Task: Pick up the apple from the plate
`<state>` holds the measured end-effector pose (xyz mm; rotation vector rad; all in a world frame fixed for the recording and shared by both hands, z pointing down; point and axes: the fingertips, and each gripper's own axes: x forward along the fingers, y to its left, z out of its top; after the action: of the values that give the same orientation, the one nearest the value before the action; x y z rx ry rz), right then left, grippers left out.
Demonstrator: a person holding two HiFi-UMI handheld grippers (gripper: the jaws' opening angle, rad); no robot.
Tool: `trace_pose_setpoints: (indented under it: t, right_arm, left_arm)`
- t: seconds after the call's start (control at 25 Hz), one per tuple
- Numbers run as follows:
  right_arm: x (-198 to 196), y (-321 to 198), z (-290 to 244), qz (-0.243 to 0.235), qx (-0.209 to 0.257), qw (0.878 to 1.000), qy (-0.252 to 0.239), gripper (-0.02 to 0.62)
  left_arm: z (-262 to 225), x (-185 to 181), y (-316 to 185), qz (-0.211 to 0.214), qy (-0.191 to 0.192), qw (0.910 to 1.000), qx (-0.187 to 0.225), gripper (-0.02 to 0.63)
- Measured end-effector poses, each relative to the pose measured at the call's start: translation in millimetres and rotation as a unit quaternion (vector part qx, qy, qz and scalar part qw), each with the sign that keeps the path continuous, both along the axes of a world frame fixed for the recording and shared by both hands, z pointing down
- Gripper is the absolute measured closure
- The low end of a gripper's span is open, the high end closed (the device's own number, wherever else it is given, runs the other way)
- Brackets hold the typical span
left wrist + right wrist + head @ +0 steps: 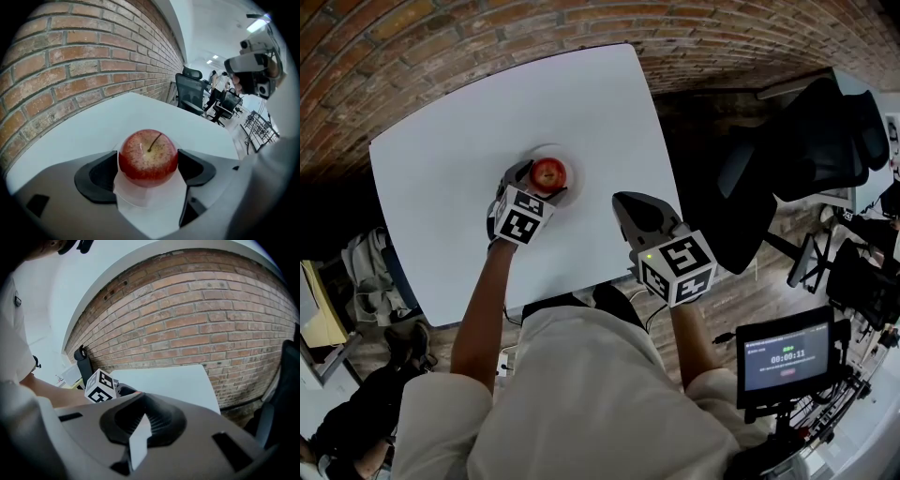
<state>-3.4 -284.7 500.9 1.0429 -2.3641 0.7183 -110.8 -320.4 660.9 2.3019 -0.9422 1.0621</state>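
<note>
The left gripper [149, 169] has its jaws pressed against both sides of the red apple [148, 155], stem up, which sits on a small white plate [140, 200] near the middle of the white table [581, 103]. The right gripper [140, 399] has its jaws pressed together on nothing, over the table's near right corner and well apart from the apple. A brick wall [197, 324] stands behind the table.
</note>
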Motion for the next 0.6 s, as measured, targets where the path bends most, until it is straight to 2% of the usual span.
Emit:
trace_pose_setpoints:
  t: [0.6]
  right_arm:
    - [1.7, 1.9, -0.2, 0.000, -0.001, 1.000, -0.003, 0.594]
  left_arm:
    - [0.4, -1.0, 1.9, -0.001, 0.000, 1.0000, 0.000, 0.215]
